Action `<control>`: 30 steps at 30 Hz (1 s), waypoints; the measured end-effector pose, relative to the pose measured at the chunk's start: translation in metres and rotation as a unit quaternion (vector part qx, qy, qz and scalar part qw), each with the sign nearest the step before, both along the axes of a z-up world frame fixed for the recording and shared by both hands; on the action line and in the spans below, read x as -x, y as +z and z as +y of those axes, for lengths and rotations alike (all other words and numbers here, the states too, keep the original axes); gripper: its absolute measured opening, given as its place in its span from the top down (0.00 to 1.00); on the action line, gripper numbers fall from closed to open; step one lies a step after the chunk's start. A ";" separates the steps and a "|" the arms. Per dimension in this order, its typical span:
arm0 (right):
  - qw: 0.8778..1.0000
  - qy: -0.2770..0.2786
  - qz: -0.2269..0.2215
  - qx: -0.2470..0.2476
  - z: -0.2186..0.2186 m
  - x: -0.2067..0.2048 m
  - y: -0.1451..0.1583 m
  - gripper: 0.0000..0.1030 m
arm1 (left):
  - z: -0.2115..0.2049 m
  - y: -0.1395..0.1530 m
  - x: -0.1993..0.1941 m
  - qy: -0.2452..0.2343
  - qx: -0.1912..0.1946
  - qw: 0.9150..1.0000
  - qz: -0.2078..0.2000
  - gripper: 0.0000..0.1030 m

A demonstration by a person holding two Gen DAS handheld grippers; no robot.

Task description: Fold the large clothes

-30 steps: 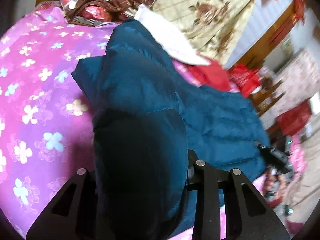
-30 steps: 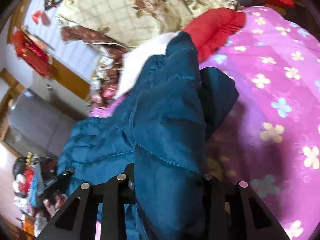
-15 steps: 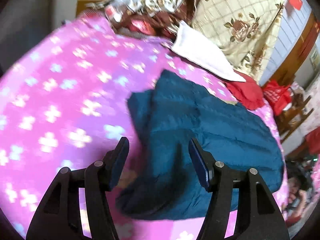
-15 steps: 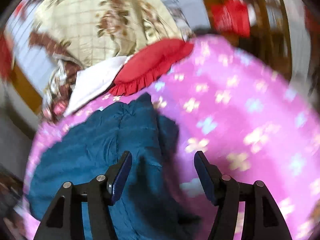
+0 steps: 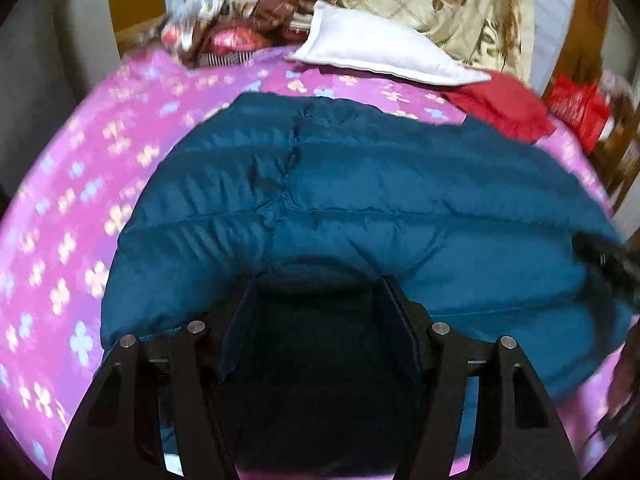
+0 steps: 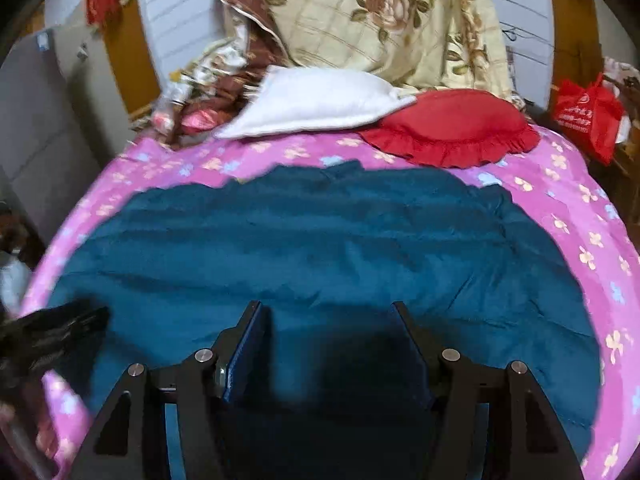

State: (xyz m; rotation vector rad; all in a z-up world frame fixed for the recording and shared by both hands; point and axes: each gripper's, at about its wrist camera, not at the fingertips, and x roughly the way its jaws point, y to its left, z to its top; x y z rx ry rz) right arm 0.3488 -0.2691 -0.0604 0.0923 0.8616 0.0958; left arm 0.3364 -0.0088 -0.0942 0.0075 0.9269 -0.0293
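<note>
A teal quilted down jacket (image 5: 360, 184) lies spread flat on the pink flowered bedsheet (image 5: 80, 200). In the left wrist view my left gripper (image 5: 319, 284) hangs over the jacket's near edge, its jaws opening, with puffy fabric below and between the fingers but no pad pressing on it. In the right wrist view the jacket (image 6: 300, 240) fills the middle, and my right gripper (image 6: 325, 305) stands open above its near part, holding nothing. A blurred black shape at the left edge of that view is the other gripper (image 6: 52, 332).
A white pillow (image 6: 312, 100) and a red frilled cushion (image 6: 452, 128) lie past the jacket at the bed's head, with a floral quilt (image 6: 380, 12) piled behind. A red bag (image 6: 584, 112) hangs at the right. The bedsheet (image 6: 560, 200) rims the jacket.
Both grippers held folds of the jacket a second ago, then let go. The jacket now lies flat on the bed, and both grippers have swung round over its near edge.
</note>
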 end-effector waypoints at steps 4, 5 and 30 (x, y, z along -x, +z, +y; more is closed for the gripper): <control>1.000 -0.014 -0.011 0.019 -0.012 -0.007 -0.023 0.40 | -0.012 -0.003 0.006 -0.013 -0.053 0.998 -0.030 0.38; 1.000 -0.015 -0.009 0.021 -0.015 -0.008 -0.023 0.40 | -0.010 -0.003 0.007 -0.015 -0.056 0.998 -0.032 0.38; 0.990 -0.135 -0.042 -0.028 -0.076 0.286 0.039 0.40 | 0.051 0.073 0.237 0.152 -0.076 0.964 -0.205 0.19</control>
